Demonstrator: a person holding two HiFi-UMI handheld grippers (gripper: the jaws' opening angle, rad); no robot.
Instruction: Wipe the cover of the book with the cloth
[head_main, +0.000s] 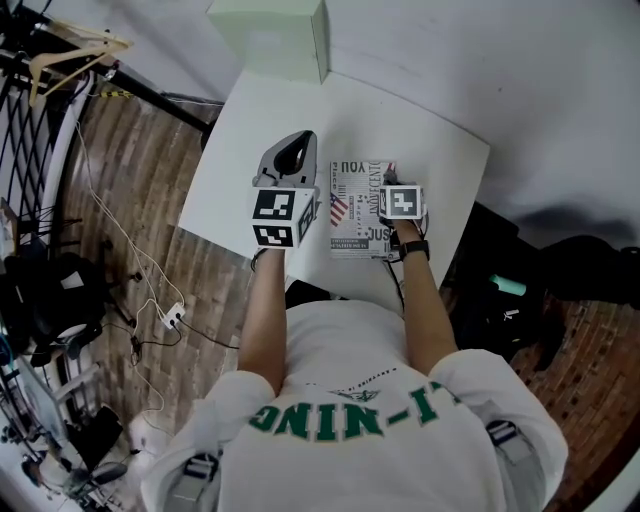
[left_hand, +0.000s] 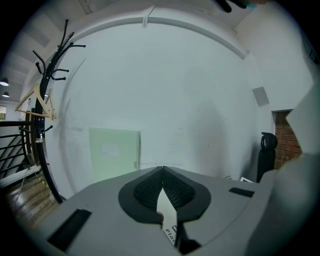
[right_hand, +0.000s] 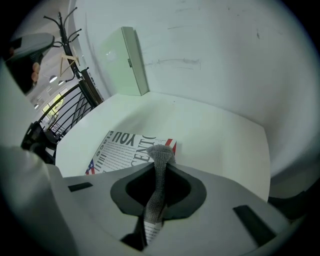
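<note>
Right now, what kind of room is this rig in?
Probably an office or lab corner, indoors: a white table set by a plain white wall, a black coat stand with wooden hangers, and a power strip with loose cables on wood-pattern flooring.

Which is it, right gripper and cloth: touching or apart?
Touching. The right gripper view shows the right gripper clamped on the cloth, which runs between its jaws.

White table (head_main: 440, 170); pale green box (head_main: 272, 38) at far edge; coat rack (left_hand: 51, 75) with wooden hanger (head_main: 80, 50); cables (head_main: 120, 235) on floor.
</note>
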